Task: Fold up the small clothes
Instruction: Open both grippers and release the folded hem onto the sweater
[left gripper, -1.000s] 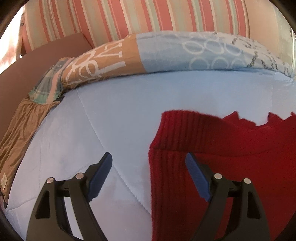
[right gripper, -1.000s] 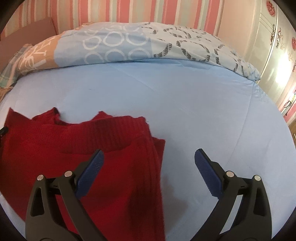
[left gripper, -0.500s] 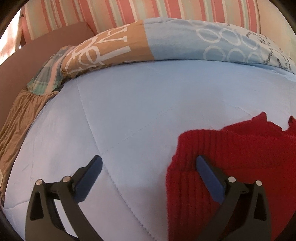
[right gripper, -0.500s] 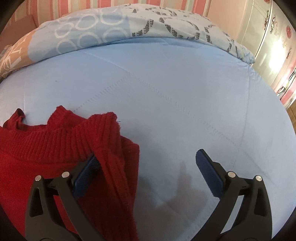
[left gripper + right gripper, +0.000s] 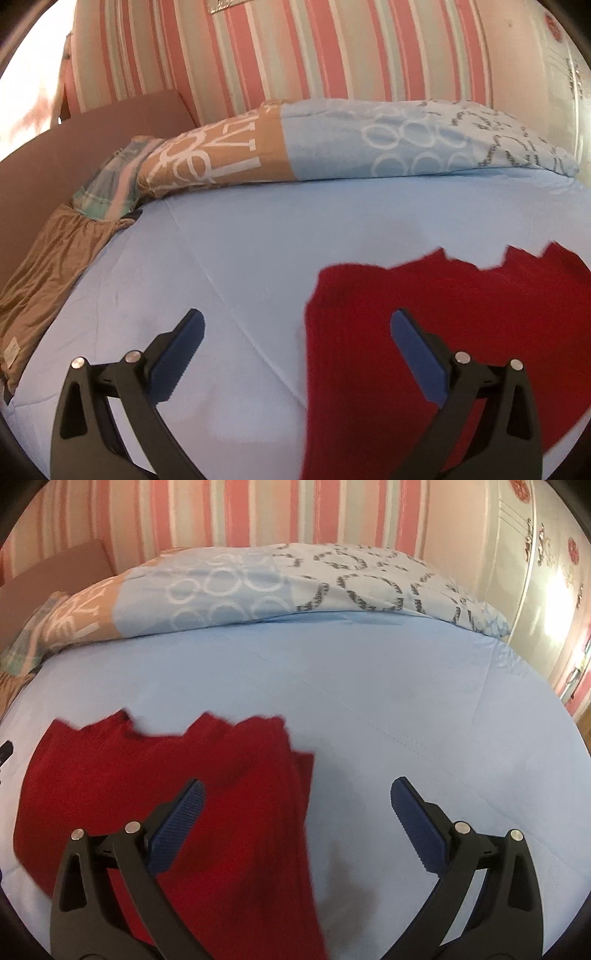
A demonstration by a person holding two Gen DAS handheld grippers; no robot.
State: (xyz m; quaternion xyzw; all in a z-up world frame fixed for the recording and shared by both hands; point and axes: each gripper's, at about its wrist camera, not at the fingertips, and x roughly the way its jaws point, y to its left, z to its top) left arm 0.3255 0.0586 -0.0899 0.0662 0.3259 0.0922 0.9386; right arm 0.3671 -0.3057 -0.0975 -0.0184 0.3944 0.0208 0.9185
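A red knitted garment (image 5: 461, 325) lies folded on the light blue bed cover (image 5: 258, 251), its left edge doubled over. My left gripper (image 5: 295, 332) hovers wide open above that left edge, with nothing pinched between its blue pads. In the right wrist view the same red garment (image 5: 129, 786) fills the lower left, its right edge folded in. My right gripper (image 5: 297, 805) hangs open over that edge, left pad above the knit, right pad above the bare blue cover (image 5: 406, 709).
A patterned duvet (image 5: 332, 144) is rolled along the far side of the bed, with a checked cloth (image 5: 110, 184) and brown fabric (image 5: 48, 273) at the left. Behind stand a striped wall (image 5: 295, 55) and a brown headboard (image 5: 92, 136). A white wardrobe (image 5: 554, 590) is at right.
Both grippers dipped close to the garment's folded edges half a second ago, then drew back and rose. The left jaws widened. The garment lies released, flat on the bed.
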